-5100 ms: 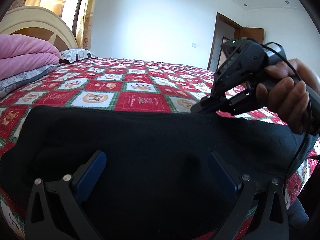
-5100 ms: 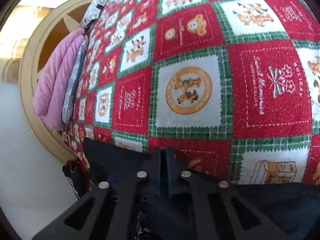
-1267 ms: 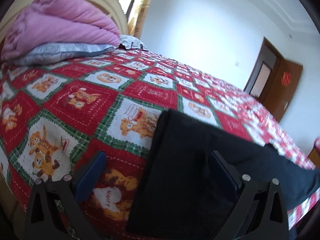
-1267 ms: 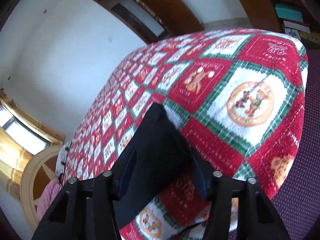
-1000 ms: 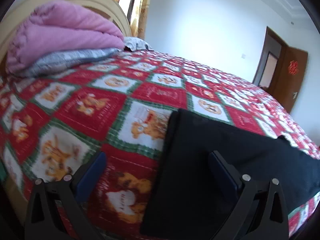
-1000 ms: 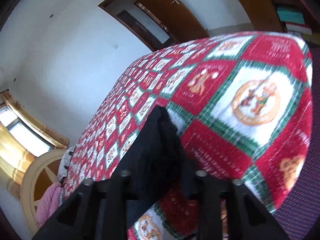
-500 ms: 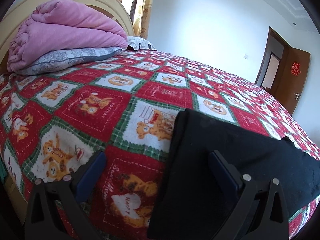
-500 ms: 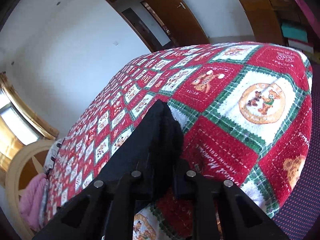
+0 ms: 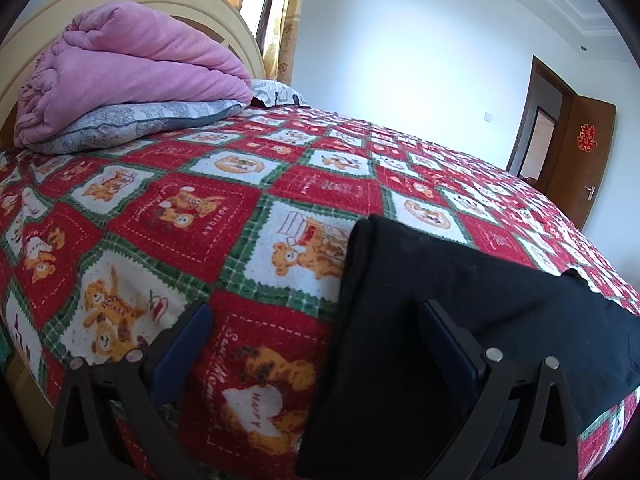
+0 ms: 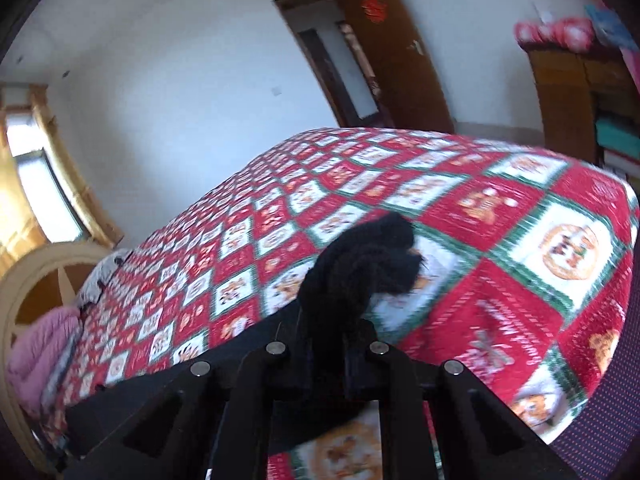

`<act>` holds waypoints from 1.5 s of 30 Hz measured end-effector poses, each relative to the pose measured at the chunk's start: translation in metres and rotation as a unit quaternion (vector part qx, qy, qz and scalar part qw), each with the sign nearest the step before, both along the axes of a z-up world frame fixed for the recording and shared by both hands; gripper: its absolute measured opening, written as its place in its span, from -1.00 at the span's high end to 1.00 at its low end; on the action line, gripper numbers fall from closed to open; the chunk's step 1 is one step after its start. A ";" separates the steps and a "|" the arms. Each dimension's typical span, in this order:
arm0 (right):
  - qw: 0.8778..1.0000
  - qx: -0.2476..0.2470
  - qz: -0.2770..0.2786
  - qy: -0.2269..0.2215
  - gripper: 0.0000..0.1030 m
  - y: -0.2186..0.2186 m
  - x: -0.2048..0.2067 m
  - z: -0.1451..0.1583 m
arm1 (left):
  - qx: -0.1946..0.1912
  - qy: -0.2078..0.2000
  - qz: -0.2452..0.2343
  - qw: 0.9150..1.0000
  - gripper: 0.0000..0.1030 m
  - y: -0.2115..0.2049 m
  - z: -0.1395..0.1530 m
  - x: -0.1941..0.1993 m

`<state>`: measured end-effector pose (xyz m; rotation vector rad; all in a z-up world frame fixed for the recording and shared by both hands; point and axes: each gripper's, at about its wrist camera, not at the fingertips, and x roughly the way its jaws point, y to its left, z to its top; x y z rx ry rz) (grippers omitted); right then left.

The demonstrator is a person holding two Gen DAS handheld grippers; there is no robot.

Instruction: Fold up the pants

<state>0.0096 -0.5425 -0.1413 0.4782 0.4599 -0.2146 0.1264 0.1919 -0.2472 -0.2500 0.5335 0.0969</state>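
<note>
- While the black pants [image 9: 460,320] lie along the near edge of the bed, they form a long dark band on the bedspread [image 9: 224,216], which has red, white and green squares with bear pictures.
- One end of the pants [image 10: 360,268] is bunched into a thick lump and is raised a little above the bedspread [image 10: 500,280]; the rest of the cloth runs back to the left along the bed edge.
- The right hand-held gripper [image 10: 326,344] is clamped on this bunched end: its 2 fingers stand close together and the black cloth comes out between them.
- The left hand-held gripper [image 9: 312,340] is spread wide and holds nothing. Its left finger [image 9: 180,344], with a blue pad, is over the bedspread, and its right finger [image 9: 448,340] is over the black cloth; the straight folded edge of the pants runs between the 2 fingers. I cannot tell if the fingers touch the cloth or the bedspread.
- At the head of the bed, a folded pink blanket [image 9: 128,68] rests on a grey patterned pillow [image 9: 132,124], in front of a cream headboard [image 9: 168,4].
- Behind the bed there is a white wall [image 9: 400,60], and at the right a brown door [image 9: 584,160] stands open with a red ornament on it.
- The right wrist view is blurred, with wooden shelves [image 10: 592,96] at its right side.
</note>
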 end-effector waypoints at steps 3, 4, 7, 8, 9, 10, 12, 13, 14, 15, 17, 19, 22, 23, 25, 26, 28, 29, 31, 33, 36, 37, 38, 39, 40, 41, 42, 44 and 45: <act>1.000 -0.023 0.021 -0.003 0.80 0.022 0.007 0.005 | 0.000 -0.003 0.000 1.000 -1.00 0.000 0.000 0.000; 0.999 -0.027 0.026 -0.005 0.80 0.027 0.008 0.006 | 0.000 -0.004 0.001 1.000 -1.00 0.000 0.000 -0.001; 0.998 -0.043 0.053 -0.009 0.80 0.050 0.017 0.012 | 0.001 -0.006 0.001 1.000 -1.00 0.000 -0.001 -0.002; 0.997 -0.046 0.060 -0.010 0.80 0.057 0.020 0.013 | 0.001 -0.005 0.001 1.000 -1.00 0.000 -0.001 -0.002; 0.997 -0.047 0.067 -0.010 0.80 0.063 0.023 0.014 | 0.001 -0.006 0.001 1.000 -1.00 0.000 -0.001 -0.002; 0.996 -0.048 0.076 -0.010 0.80 0.070 0.027 0.015 | 0.001 -0.006 0.001 1.000 -1.00 0.000 -0.001 -0.002; 0.995 -0.049 0.089 -0.010 0.80 0.082 0.033 0.015 | 0.001 -0.008 0.002 1.000 -1.00 0.000 -0.001 -0.003; 0.994 -0.051 0.097 -0.009 0.80 0.090 0.036 0.015 | 0.001 -0.008 0.002 1.000 -1.00 0.000 -0.001 -0.003; 0.993 -0.052 0.102 -0.009 0.80 0.095 0.038 0.015 | 0.001 -0.009 0.002 1.000 -1.00 0.000 -0.001 -0.003; 0.993 -0.053 0.109 -0.007 0.80 0.102 0.040 0.014 | 0.001 -0.009 0.002 1.000 -1.00 0.000 -0.001 -0.003; 0.991 -0.055 0.122 -0.005 0.80 0.115 0.045 0.013 | 0.001 -0.010 0.002 1.000 -1.00 0.000 -0.001 -0.003; 0.989 -0.056 0.134 -0.003 0.80 0.126 0.047 0.011 | 0.001 -0.009 0.002 1.000 -1.00 0.000 -0.001 -0.003; 0.986 -0.059 0.154 0.000 0.80 0.145 0.052 0.007 | 0.001 -0.010 0.002 1.000 -1.00 0.000 -0.001 -0.003; 0.985 -0.061 0.162 0.000 0.80 0.153 0.054 0.006 | 0.001 -0.010 0.002 1.000 -1.00 0.000 -0.001 -0.003; 0.983 -0.064 0.174 0.002 0.80 0.165 0.056 0.005 | 0.001 -0.010 0.002 1.000 -1.00 0.000 -0.001 -0.003; 0.982 -0.065 0.180 0.002 0.80 0.170 0.057 0.004 | 0.001 -0.010 0.002 1.000 -1.00 0.000 -0.001 -0.003; 0.980 -0.066 0.188 0.002 0.80 0.177 0.058 0.003 | 0.001 -0.010 0.002 1.000 -1.00 0.000 -0.002 -0.003; 0.979 -0.066 0.194 0.003 0.80 0.182 0.059 0.002 | 0.001 -0.010 0.002 1.000 -1.00 0.000 -0.002 -0.003; 0.977 -0.068 0.203 0.004 0.80 0.189 0.060 0.001 | 0.001 -0.011 0.002 1.000 -1.00 0.000 -0.001 -0.003; 0.975 -0.072 0.212 0.005 0.80 0.198 0.060 -0.001 | 0.001 -0.011 0.002 1.000 -1.00 0.000 -0.002 -0.003; 0.971 -0.078 0.224 0.011 0.80 0.210 0.063 -0.005 | 0.001 -0.011 0.002 1.000 -1.00 0.000 -0.002 -0.004; 0.970 -0.079 0.228 0.013 0.80 0.213 0.063 -0.007 | 0.001 -0.011 0.002 1.000 -1.00 0.000 -0.002 -0.003; 0.969 -0.082 0.232 0.016 0.80 0.217 0.064 -0.009 | 0.001 -0.011 0.002 1.000 -1.00 0.000 -0.002 -0.003; 0.968 -0.085 0.236 0.018 0.80 0.222 0.065 -0.010 | 0.001 -0.011 0.002 1.000 -1.00 0.000 -0.002 -0.003; 0.966 -0.088 0.241 0.021 0.80 0.227 0.066 -0.013 | 0.001 -0.011 0.002 1.000 -1.00 -0.001 -0.002 -0.004; 0.964 -0.093 0.246 0.025 0.80 0.232 0.066 -0.015 | 0.001 -0.011 0.002 1.000 -1.00 -0.001 -0.002 -0.004; 0.963 -0.097 0.251 0.029 0.80 0.236 0.067 -0.017 | 0.001 -0.012 0.002 1.000 -1.00 0.000 -0.002 -0.004; 0.958 -0.112 0.262 0.038 0.80 0.249 0.068 -0.023 | 0.001 -0.012 0.002 1.000 -1.00 -0.001 -0.002 -0.004; 0.955 -0.119 0.267 0.041 0.80 0.254 0.068 -0.026 | 0.001 -0.012 0.002 1.000 -1.00 -0.001 -0.001 -0.004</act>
